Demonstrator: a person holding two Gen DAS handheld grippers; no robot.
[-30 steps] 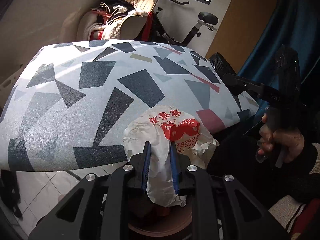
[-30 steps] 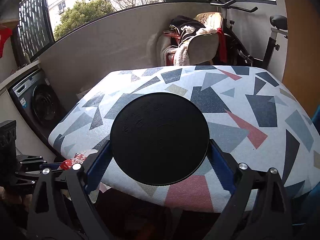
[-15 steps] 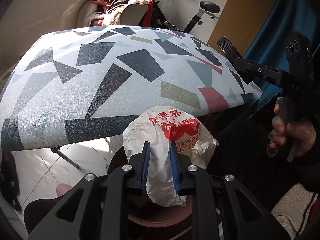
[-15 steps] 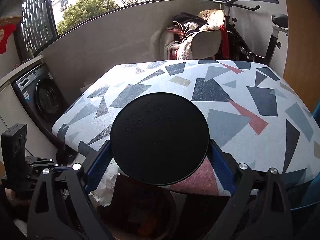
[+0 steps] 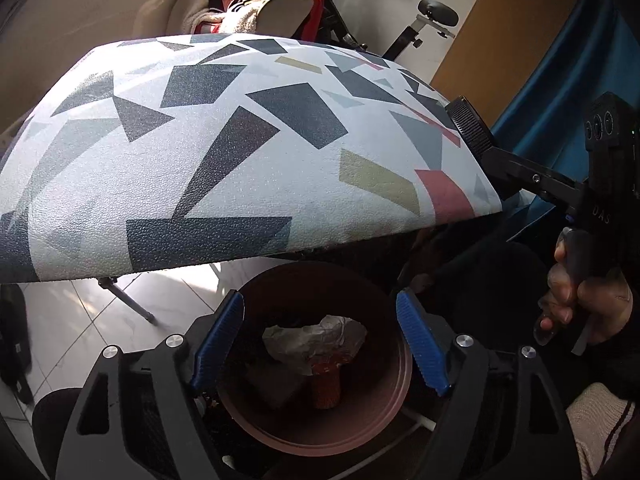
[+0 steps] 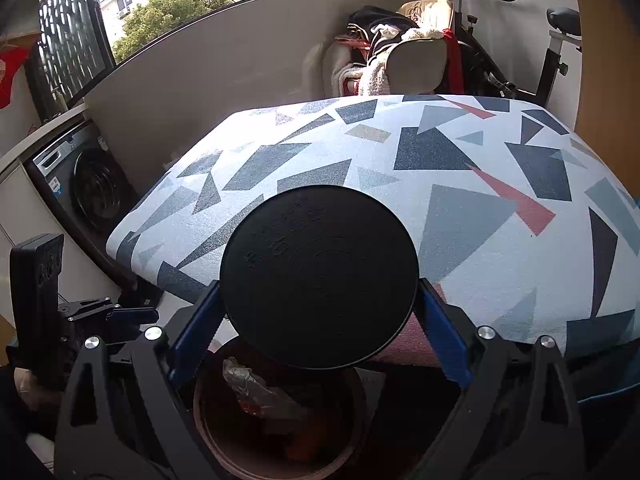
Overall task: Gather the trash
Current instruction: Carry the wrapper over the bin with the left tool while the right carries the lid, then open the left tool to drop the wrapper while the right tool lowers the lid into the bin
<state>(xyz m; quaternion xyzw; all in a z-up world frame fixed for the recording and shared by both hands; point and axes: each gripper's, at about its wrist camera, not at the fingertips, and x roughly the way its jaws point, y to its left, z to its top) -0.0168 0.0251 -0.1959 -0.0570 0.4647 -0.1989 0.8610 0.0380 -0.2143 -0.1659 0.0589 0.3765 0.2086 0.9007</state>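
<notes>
A crumpled white paper wrapper with red print [image 5: 316, 338] lies inside a round brown bin [image 5: 400, 384] on the floor below the table edge. My left gripper [image 5: 320, 340] is open and empty right above the bin mouth. My right gripper [image 6: 318, 332] is shut on a round black lid [image 6: 319, 276] and holds it upright above the bin [image 6: 356, 408], where the wrapper [image 6: 248, 384] shows too. The right gripper and the lid's edge [image 5: 469, 128] show at the right of the left wrist view.
The table with a geometric-pattern cloth [image 5: 240, 152] overhangs the bin. A table leg [image 5: 128, 300] stands on the tiled floor at left. A washing machine [image 6: 88, 184] is at far left. A chair with clothes [image 6: 400, 56] and an exercise bike [image 6: 552, 48] stand behind the table.
My left gripper opened and the paper wrapper dropped into the bin. Both grippers moved back from the table, over the bin. The right gripper kept the lid.
</notes>
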